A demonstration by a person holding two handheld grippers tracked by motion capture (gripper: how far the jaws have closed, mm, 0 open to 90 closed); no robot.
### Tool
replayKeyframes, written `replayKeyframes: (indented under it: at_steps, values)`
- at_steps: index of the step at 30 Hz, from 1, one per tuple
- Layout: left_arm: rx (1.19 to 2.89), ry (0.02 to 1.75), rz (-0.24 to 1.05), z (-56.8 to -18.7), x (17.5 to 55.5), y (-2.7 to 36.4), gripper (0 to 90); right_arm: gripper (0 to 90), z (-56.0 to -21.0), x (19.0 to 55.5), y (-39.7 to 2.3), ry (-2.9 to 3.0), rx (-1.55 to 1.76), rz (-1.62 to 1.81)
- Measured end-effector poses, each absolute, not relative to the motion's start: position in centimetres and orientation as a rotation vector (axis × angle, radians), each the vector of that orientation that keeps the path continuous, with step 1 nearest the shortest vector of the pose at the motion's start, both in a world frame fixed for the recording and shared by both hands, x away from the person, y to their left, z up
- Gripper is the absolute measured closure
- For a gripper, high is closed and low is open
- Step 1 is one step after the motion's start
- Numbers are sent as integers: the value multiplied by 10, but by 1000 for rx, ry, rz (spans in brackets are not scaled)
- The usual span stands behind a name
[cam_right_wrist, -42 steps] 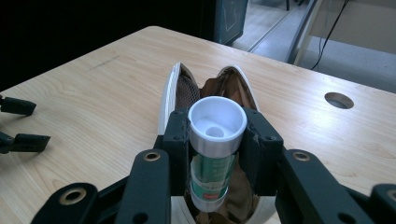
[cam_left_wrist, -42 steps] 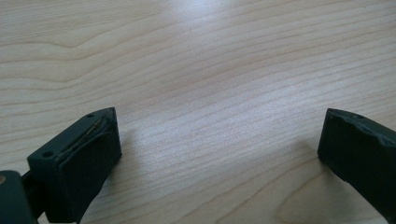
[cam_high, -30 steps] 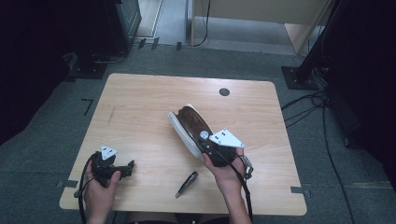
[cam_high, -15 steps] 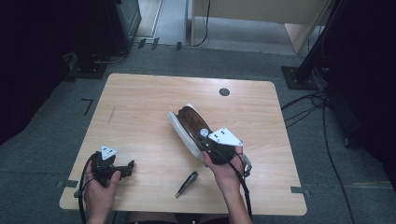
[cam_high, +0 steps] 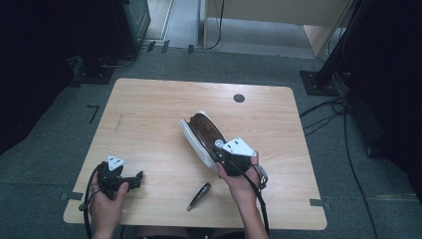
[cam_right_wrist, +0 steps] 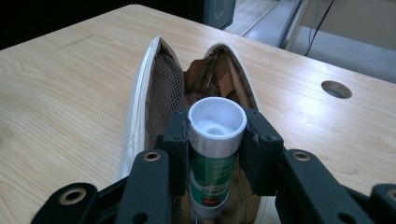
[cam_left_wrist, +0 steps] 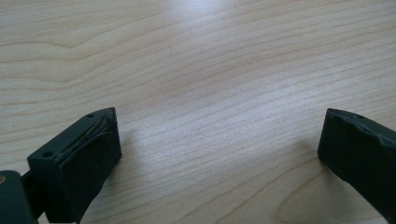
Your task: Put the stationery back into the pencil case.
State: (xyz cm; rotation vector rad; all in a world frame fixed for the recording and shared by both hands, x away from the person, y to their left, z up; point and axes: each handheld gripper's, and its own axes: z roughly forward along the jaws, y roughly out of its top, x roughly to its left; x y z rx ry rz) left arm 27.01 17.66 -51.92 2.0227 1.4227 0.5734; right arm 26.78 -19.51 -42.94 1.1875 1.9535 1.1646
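The right tool (cam_right_wrist: 217,154) pinches a white-capped glue stick (cam_right_wrist: 215,154) at the open pencil case (cam_right_wrist: 154,93) mid-bench, ready to slide in; the left tool (cam_left_wrist: 219,149), spread and empty, rests near-left.

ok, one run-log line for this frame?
right gripper: shut on glue stick, over open pouch | left gripper: jaws open, idle on table | pen: loose on table

Left gripper (cam_high: 130,180) gaping, right gripper (cam_right_wrist: 215,140) clamped
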Motion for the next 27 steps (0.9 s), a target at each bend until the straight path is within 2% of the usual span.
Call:
replayKeyframes:
  at_steps: [15, 27]
  values:
    - [2027, 1421, 574, -519, 269, 176, 0, 657, -455, 269, -207, 2098, 1165, 1155]
    - [2017, 1430, 577, -519, 268, 175, 0, 630, -460, 280, -204, 2153, 1123, 1173]
